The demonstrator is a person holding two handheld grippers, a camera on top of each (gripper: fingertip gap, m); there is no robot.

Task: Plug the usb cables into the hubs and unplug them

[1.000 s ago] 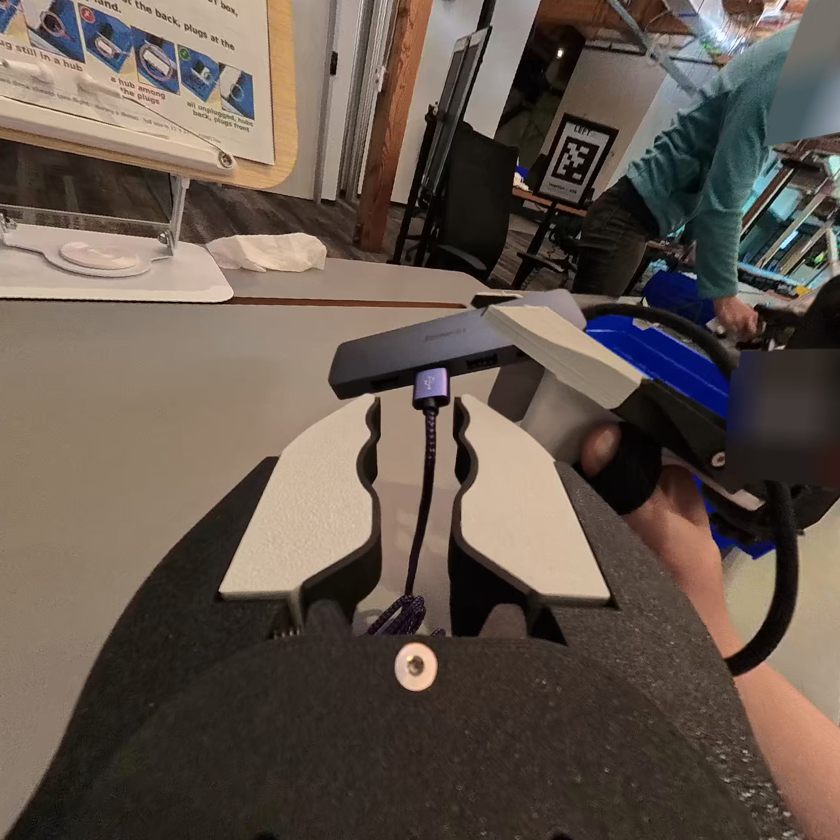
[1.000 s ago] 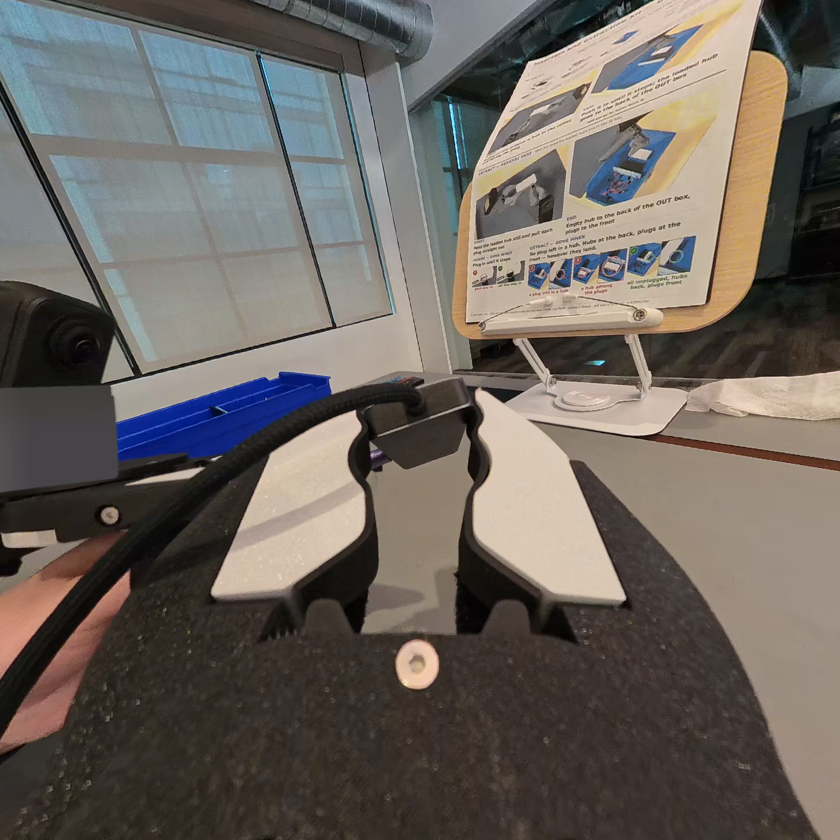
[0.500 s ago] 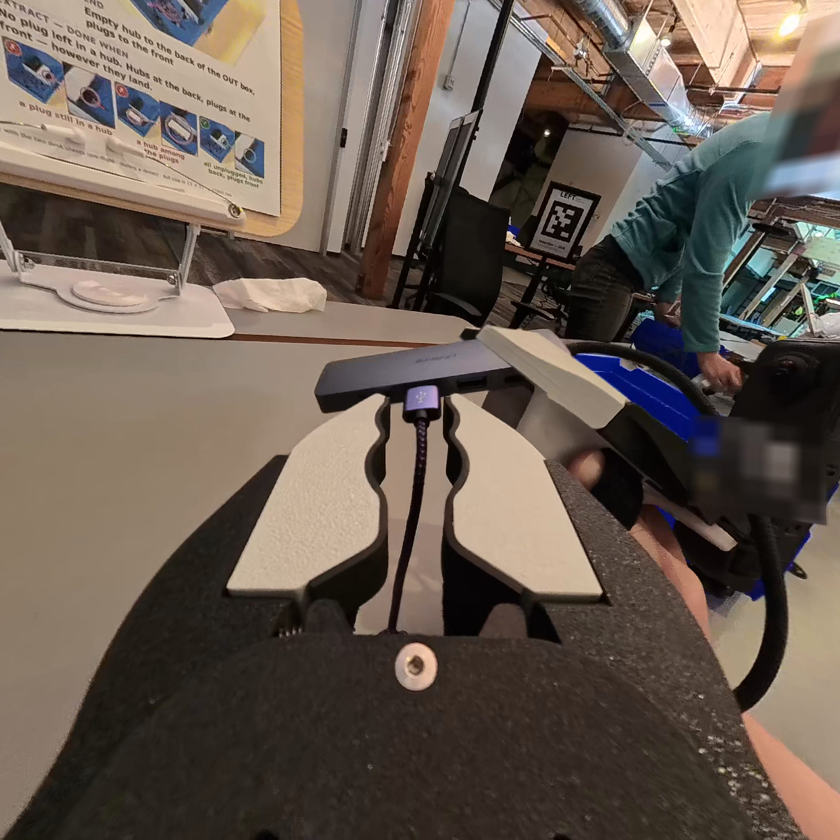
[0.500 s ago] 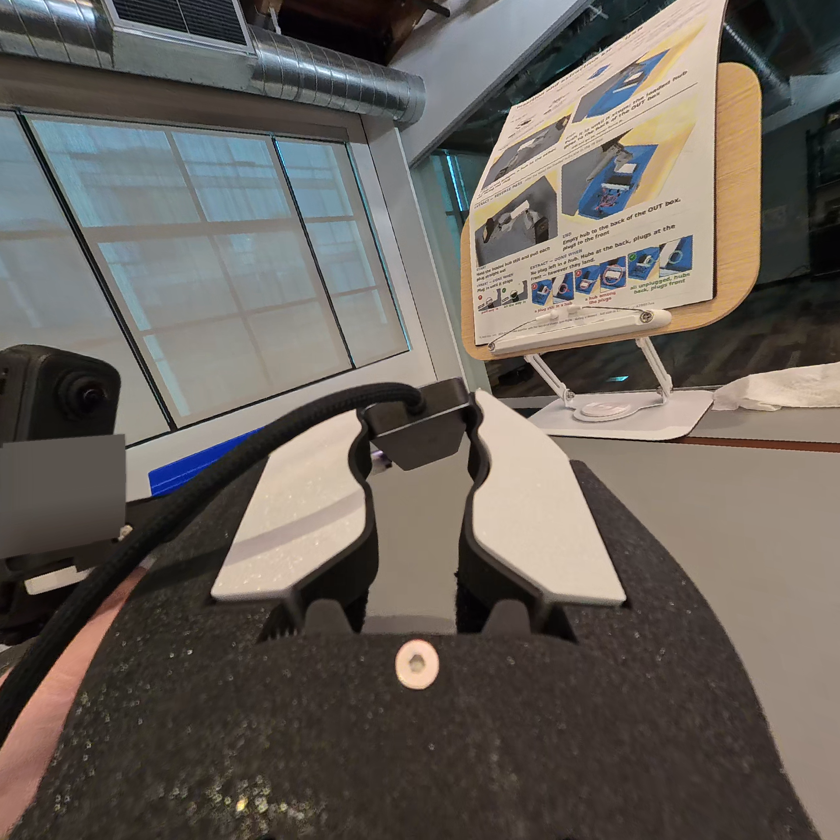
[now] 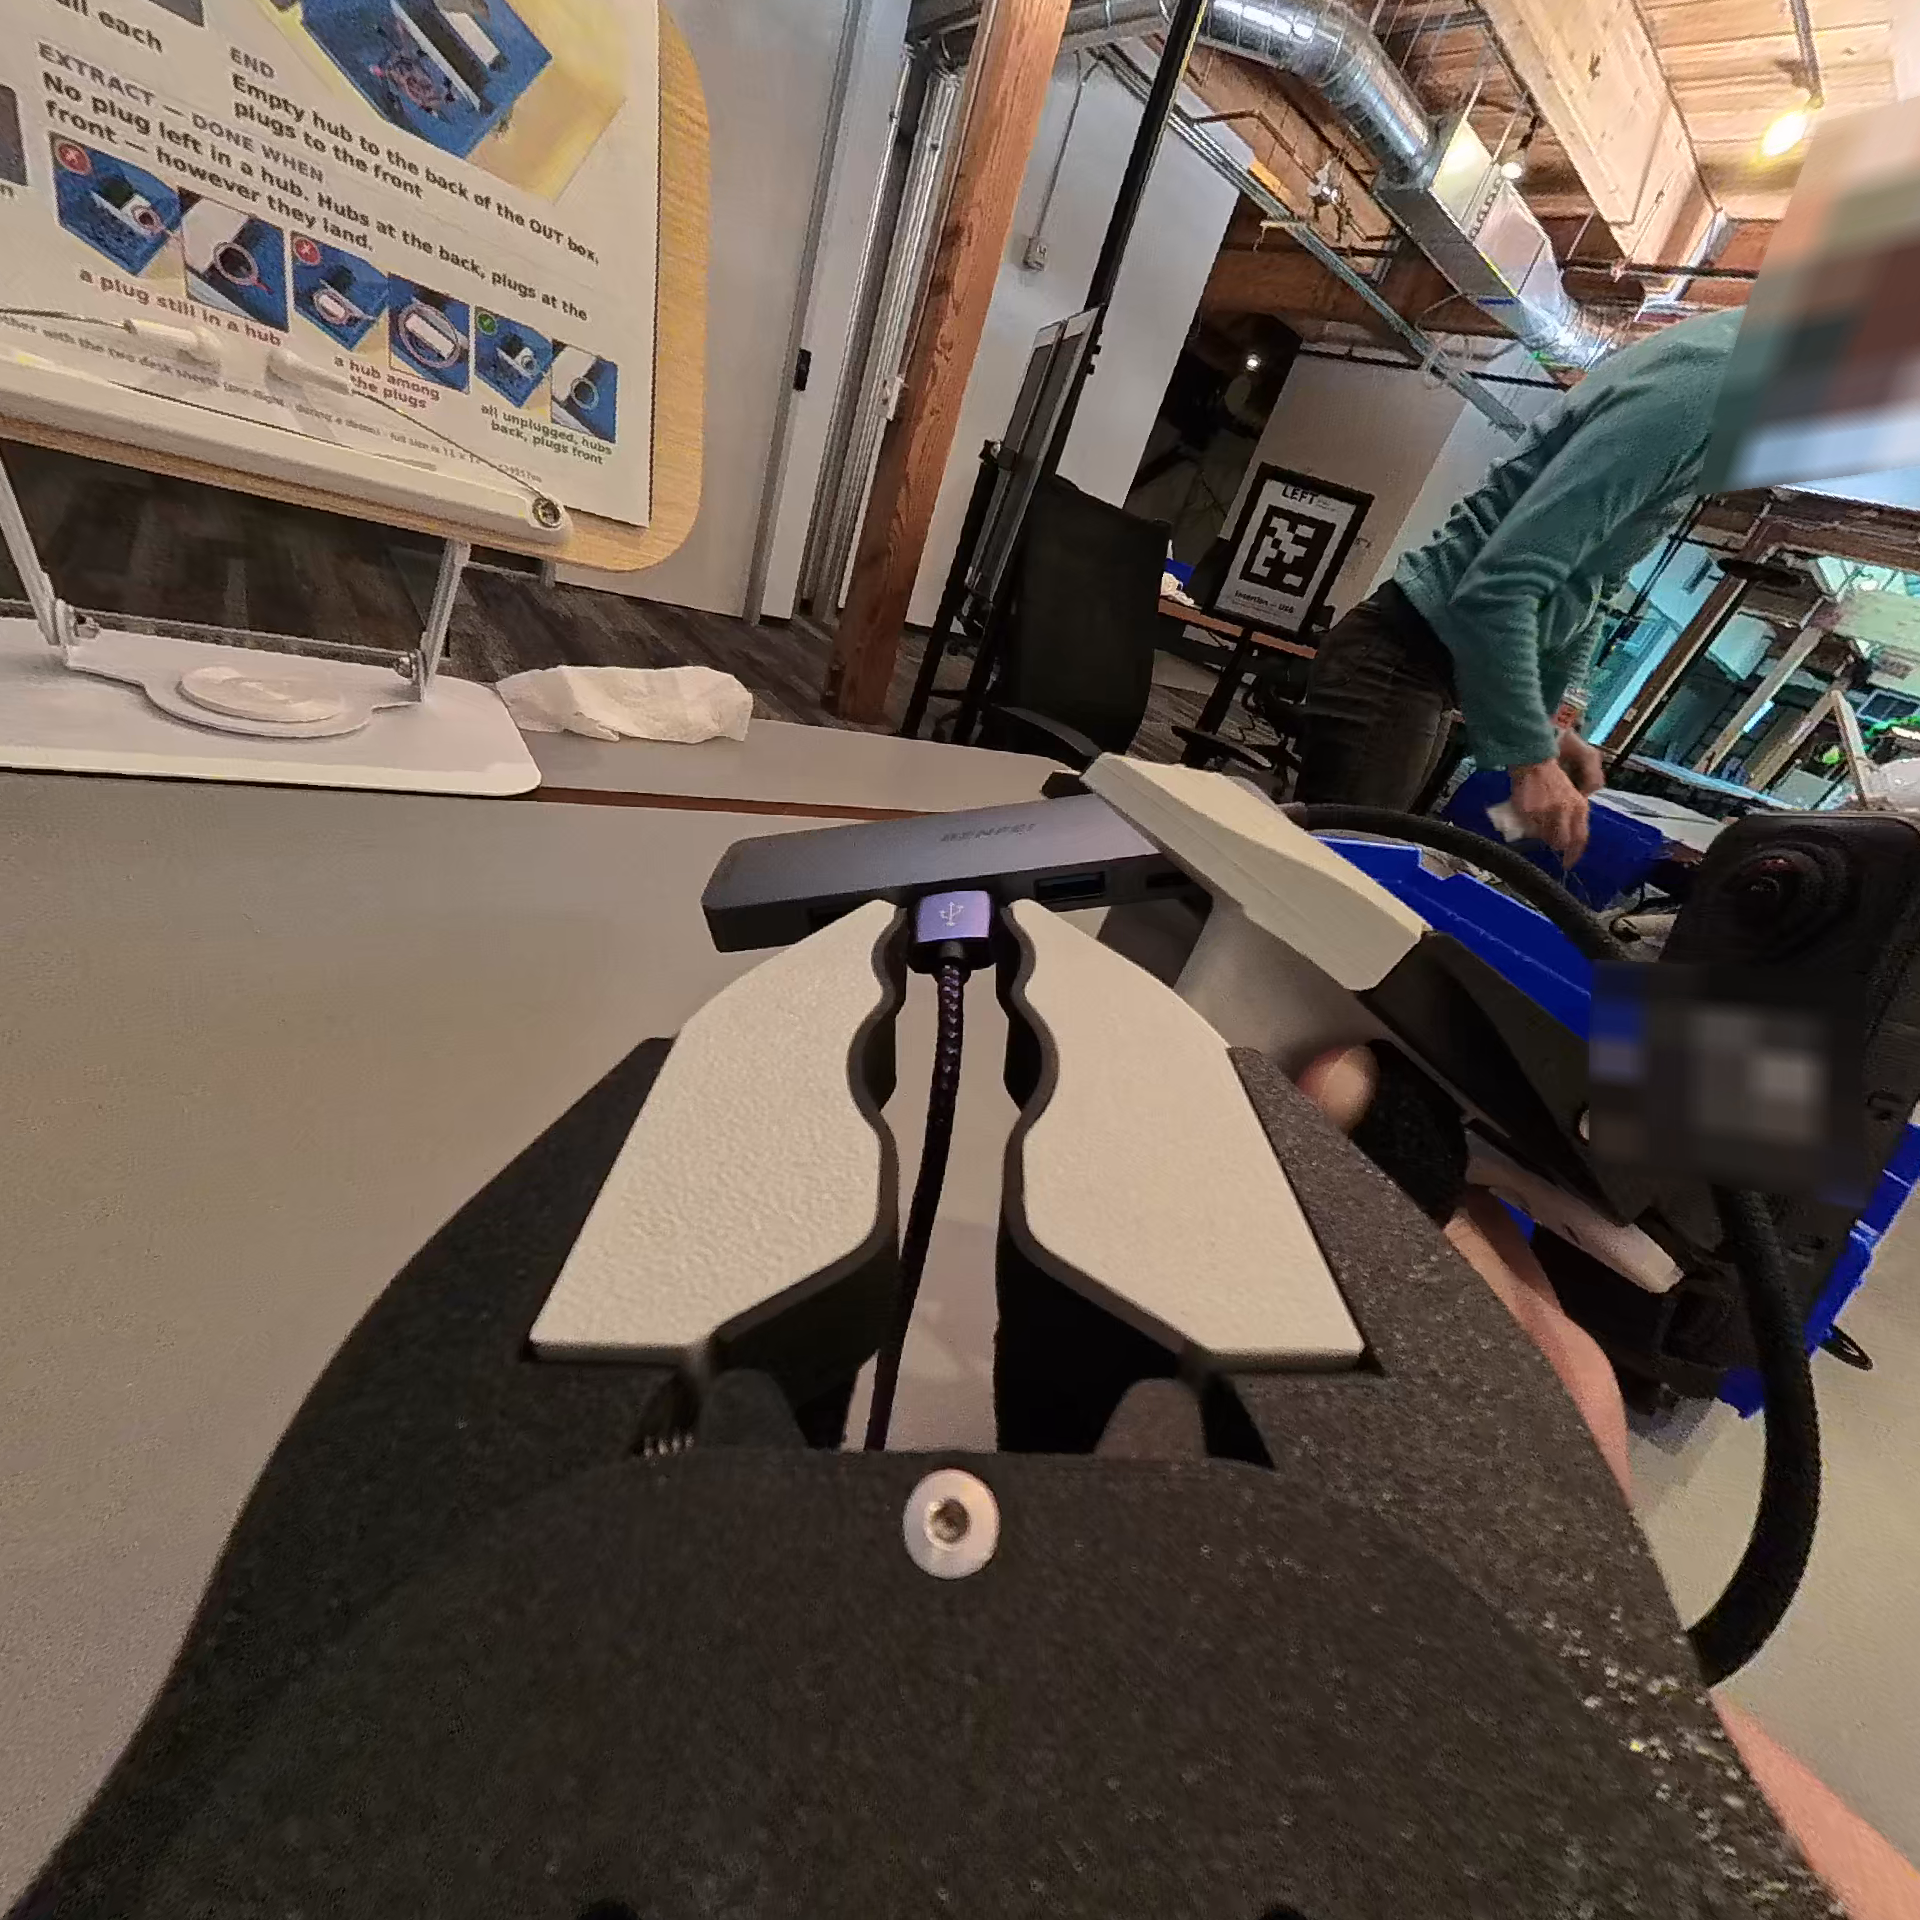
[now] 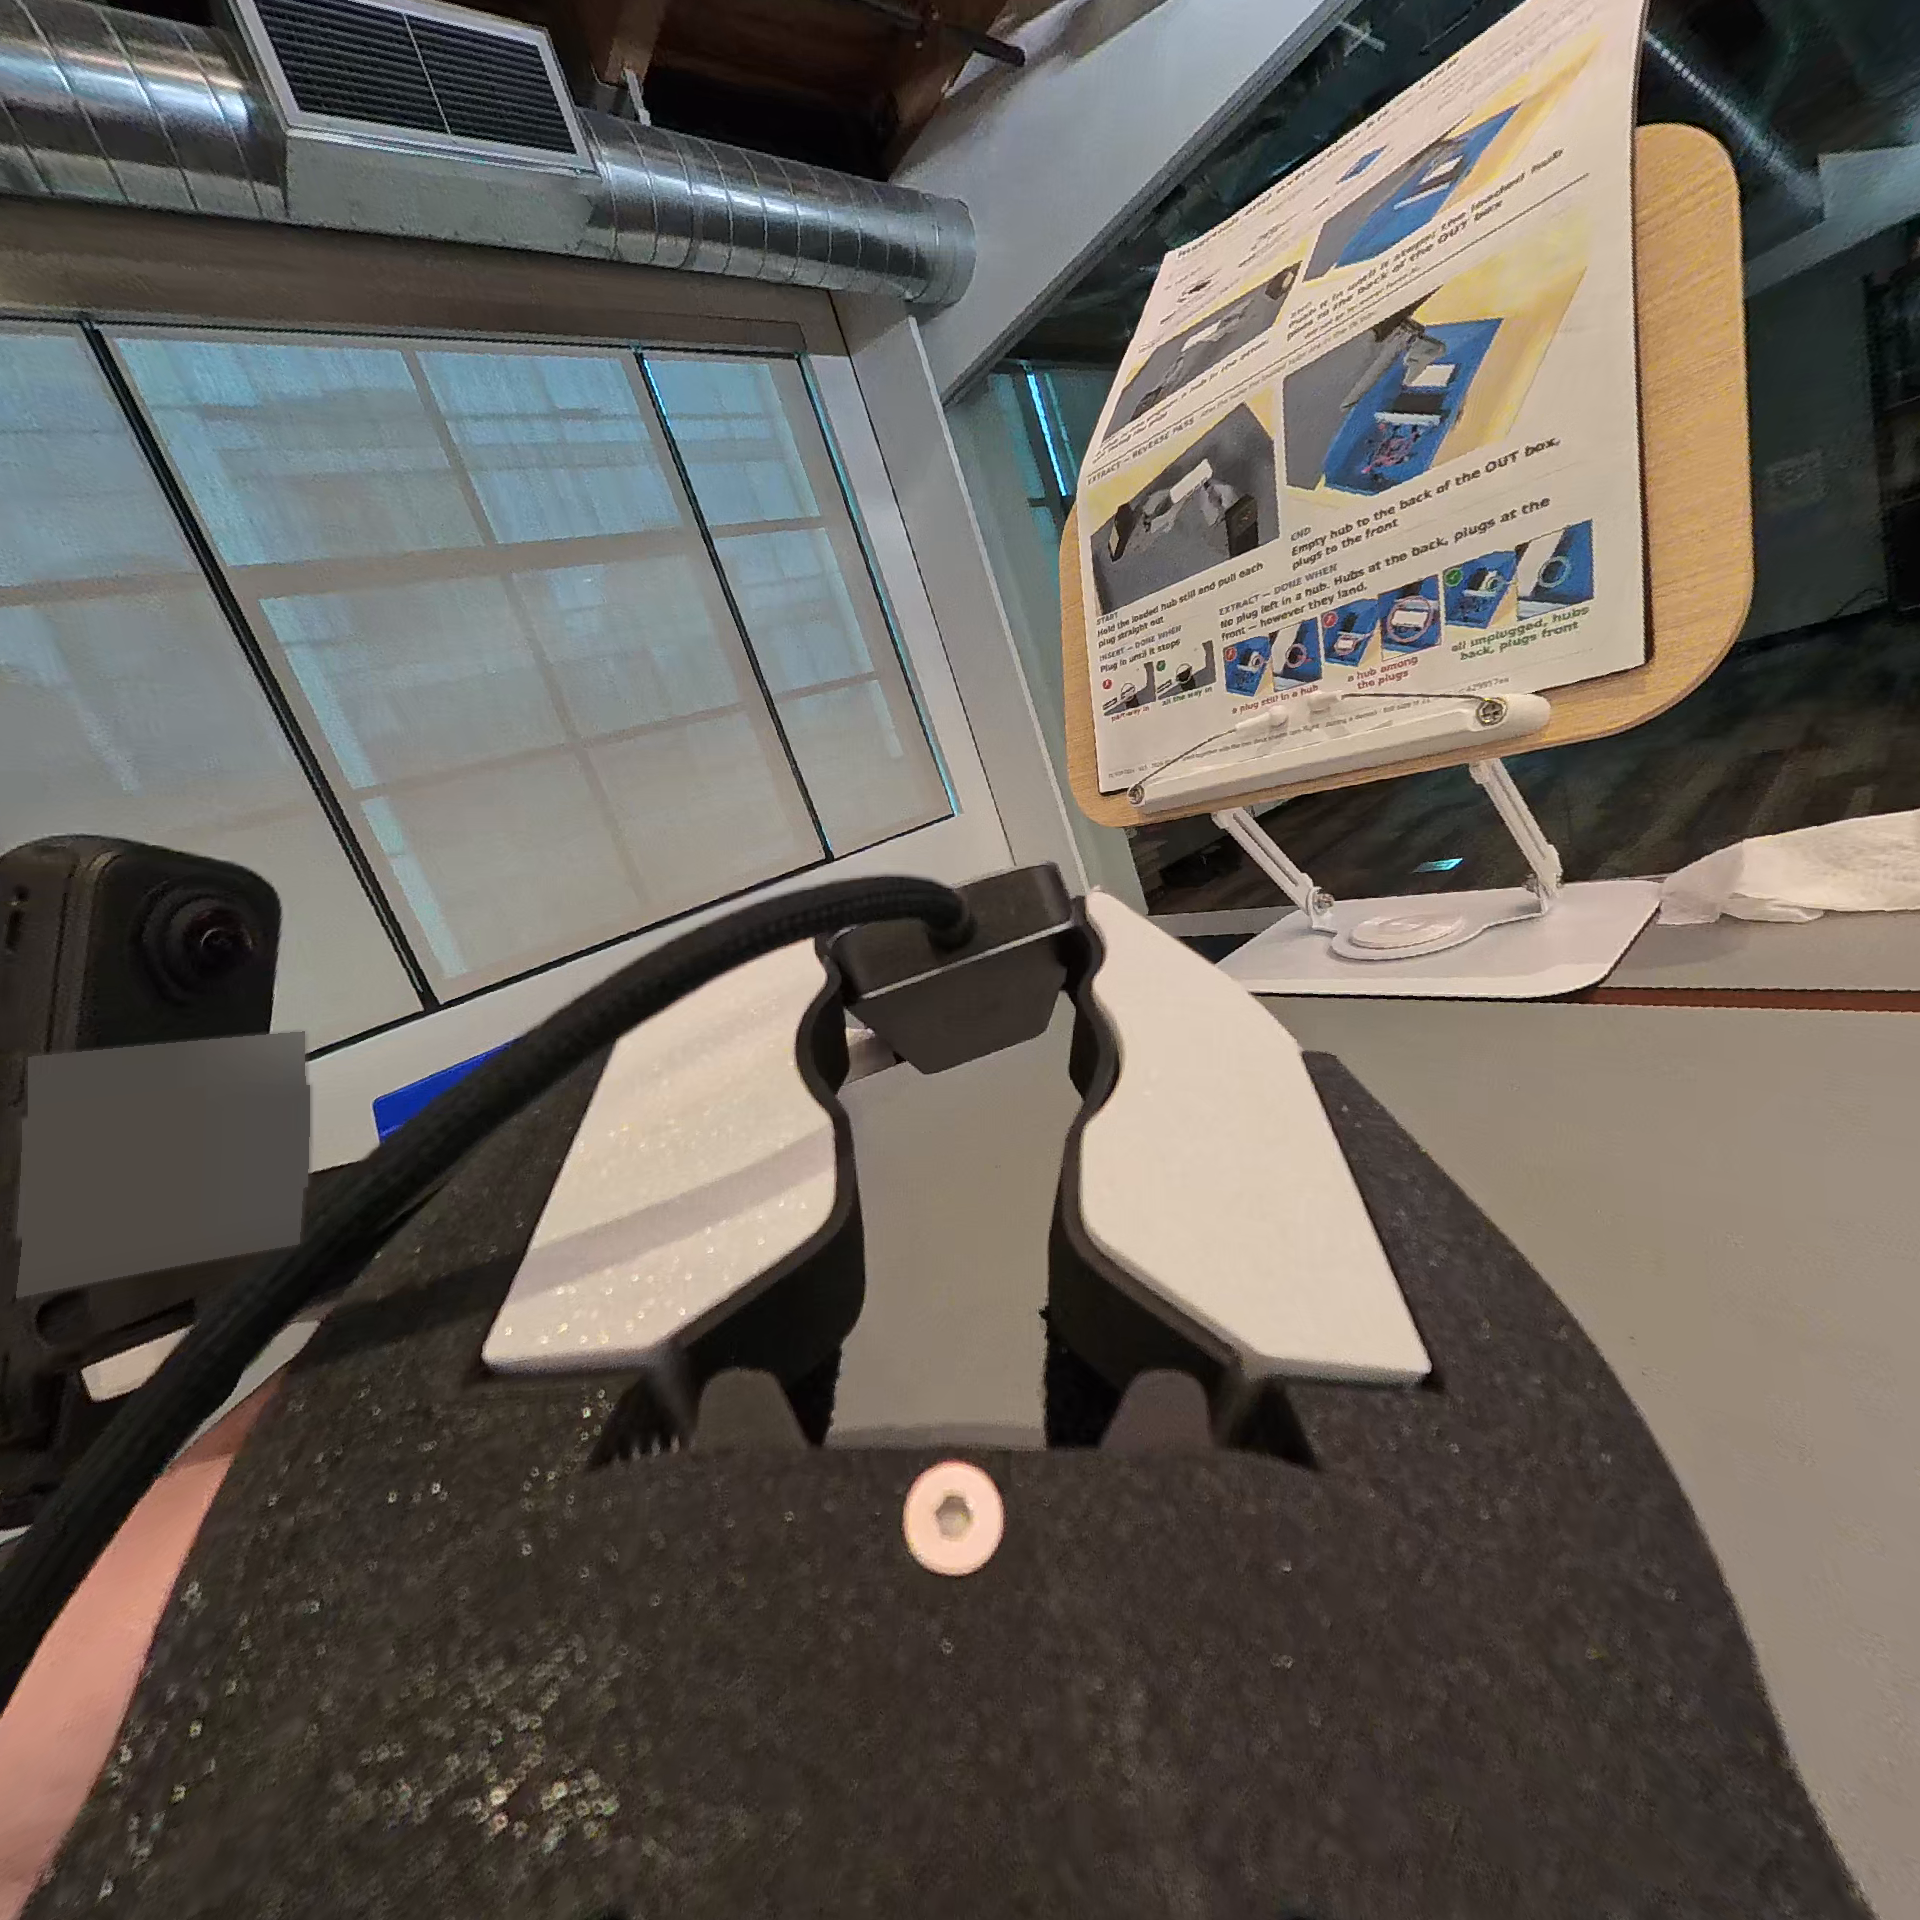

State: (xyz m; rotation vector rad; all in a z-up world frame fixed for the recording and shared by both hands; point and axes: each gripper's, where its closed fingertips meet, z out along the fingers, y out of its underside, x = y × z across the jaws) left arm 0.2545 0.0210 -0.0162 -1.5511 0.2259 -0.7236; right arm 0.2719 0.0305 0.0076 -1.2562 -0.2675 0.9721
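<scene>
Currently my left gripper (image 5: 951, 920) is clenched on the purple metal USB plug (image 5: 953, 920), seated in the slim dark-grey hub (image 5: 894, 862) just past the jaws; my right gripper (image 6: 961, 992) pinches the hub's cable end between its tips.

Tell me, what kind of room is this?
Probably a workshop or lab in an open office: bare metal ducts run under the ceiling, an instruction sheet stands on the grey table, and a black-and-white marker board stands behind.
</scene>
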